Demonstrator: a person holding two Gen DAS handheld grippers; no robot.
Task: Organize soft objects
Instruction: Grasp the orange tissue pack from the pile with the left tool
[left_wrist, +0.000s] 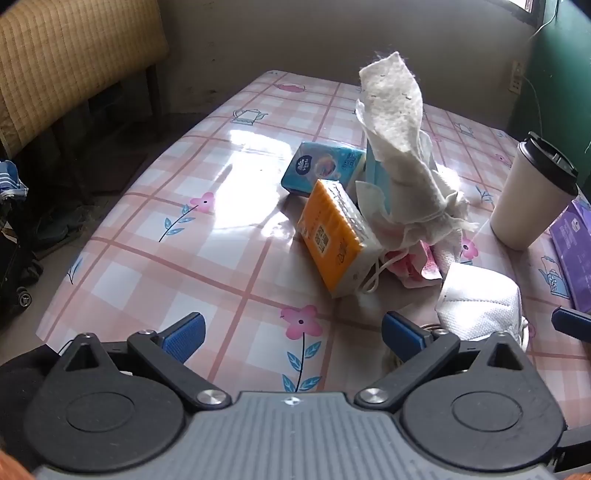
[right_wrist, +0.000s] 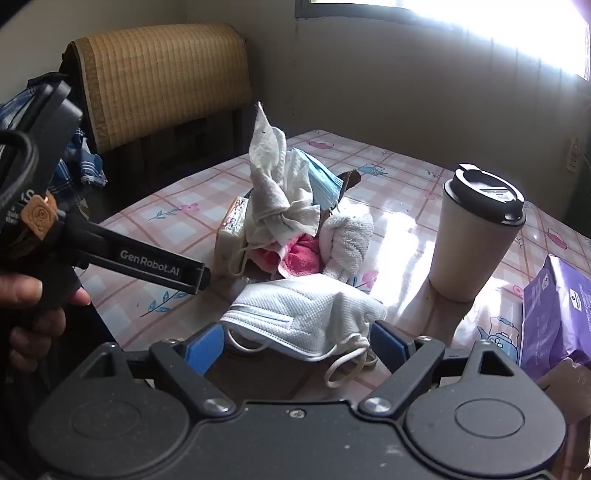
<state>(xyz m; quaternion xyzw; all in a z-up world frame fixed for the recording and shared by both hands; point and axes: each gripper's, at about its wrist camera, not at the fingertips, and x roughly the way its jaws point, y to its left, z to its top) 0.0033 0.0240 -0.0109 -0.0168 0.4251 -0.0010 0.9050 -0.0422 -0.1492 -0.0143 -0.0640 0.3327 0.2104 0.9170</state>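
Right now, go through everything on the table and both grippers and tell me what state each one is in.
Left gripper: open, holding nothing.
Right gripper: open, fingers either side of the white mask.
White mask: lying flat, ear loops loose.
Coffee cup: upright, lid on.
Orange tissue pack: tilted against the pile.
Blue tissue pack: tilted, one end raised.
Crumpled paper towel: standing up atop the pile.
Blue surgical mask: draped on the pile.
Rolled white towel: rolled.

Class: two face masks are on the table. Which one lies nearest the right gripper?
The white moulded respirator mask, between the open right gripper fingers; the blue pleated mask sits behind, in the pile.
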